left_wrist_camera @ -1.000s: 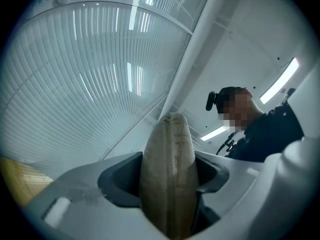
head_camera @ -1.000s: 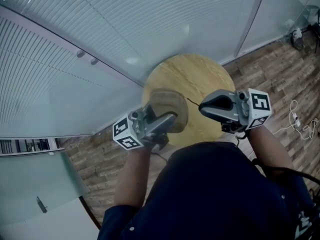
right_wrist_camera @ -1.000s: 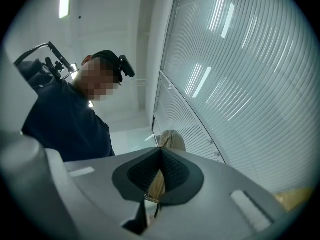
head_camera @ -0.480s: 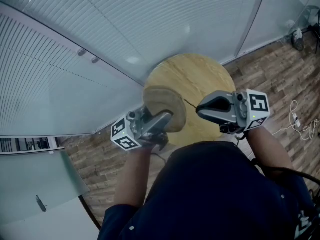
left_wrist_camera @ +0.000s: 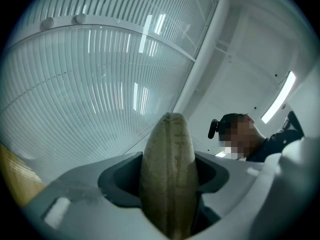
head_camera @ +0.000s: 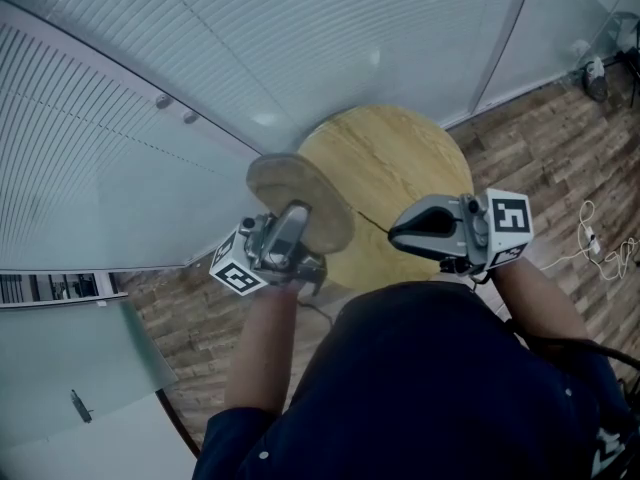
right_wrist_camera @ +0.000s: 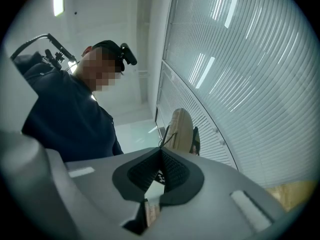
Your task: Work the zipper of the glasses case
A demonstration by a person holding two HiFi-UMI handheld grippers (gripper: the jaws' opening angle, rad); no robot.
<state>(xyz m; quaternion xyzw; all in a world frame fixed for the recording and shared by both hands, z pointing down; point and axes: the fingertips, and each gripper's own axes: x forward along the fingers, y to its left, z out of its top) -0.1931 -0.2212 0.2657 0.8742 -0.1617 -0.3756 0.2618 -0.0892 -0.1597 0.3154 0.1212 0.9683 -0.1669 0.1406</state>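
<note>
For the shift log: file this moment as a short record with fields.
case: tan, lifted above the table, standing on edge
left gripper: shut on case
right gripper: shut on cord
cord: thin, dark, runs from case to right gripper
table: round, wooden, nothing seen on it

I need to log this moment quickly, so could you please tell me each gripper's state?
Left gripper: closed on the glasses case.
Right gripper: closed on the thin zipper cord.
</note>
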